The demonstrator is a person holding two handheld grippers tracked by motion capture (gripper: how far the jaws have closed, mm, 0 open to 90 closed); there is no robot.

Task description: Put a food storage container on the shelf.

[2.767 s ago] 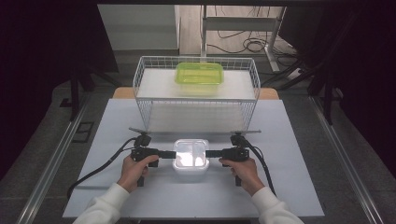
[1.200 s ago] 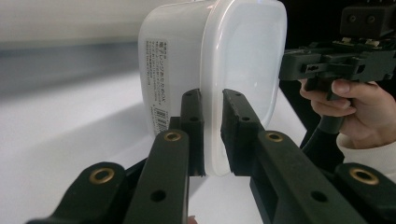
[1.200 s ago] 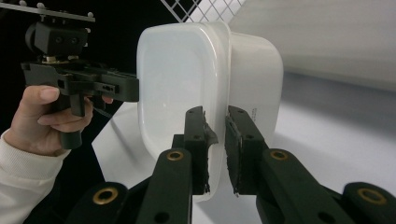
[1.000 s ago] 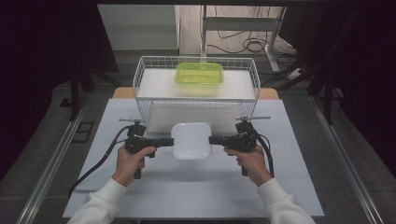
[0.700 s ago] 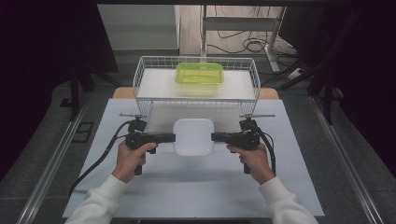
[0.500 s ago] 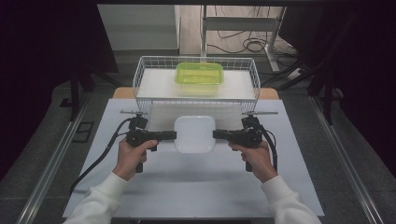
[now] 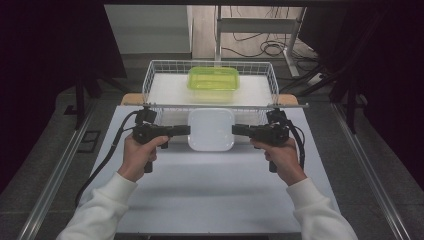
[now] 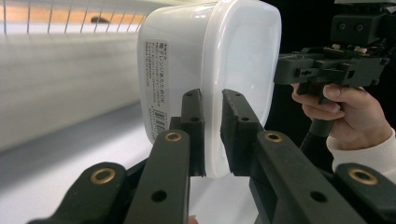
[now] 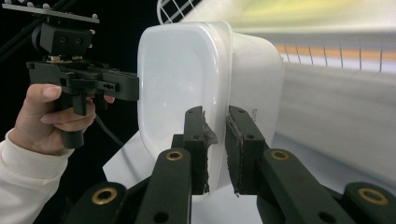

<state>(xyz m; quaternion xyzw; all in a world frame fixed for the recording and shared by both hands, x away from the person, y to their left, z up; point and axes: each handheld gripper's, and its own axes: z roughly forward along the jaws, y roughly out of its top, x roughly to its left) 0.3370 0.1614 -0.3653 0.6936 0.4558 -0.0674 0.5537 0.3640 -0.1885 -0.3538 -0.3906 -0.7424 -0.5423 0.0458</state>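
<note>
The left gripper (image 7: pixel 186 131) is clamping the left rim of the white box (image 7: pixel 210 129), and the right gripper (image 7: pixel 236 130) is clamping the right rim. Both sets of jaws are standing narrow, pressing on the thin lip of the lid from either side. In the left gripper view, the left gripper (image 8: pixel 212 135) is pinching the edge where the lid meets the body of the box (image 8: pixel 205 60), and a printed label is running down the side wall facing the camera. In the right gripper view, the right gripper (image 9: pixel 215 144) is gripping the opposite edge of the box (image 9: pixel 187 79) in the same manner.

The box is hanging between the two grippers above the white table (image 7: pixel 215 195), clear of its surface, just in front of the wire basket (image 7: pixel 150 82). The box is sitting level in the high view, with its lid facing up.

The basket is standing at the far edge of the table. A green box (image 7: pixel 213 84) is resting inside it, toward the middle. The near wall of the basket is lying directly behind the white box.

The left hand (image 7: pixel 140 155) and the right hand (image 7: pixel 281 156) are each wrapping a gripper handle, with white sleeves entering from the bottom of the high view
</note>
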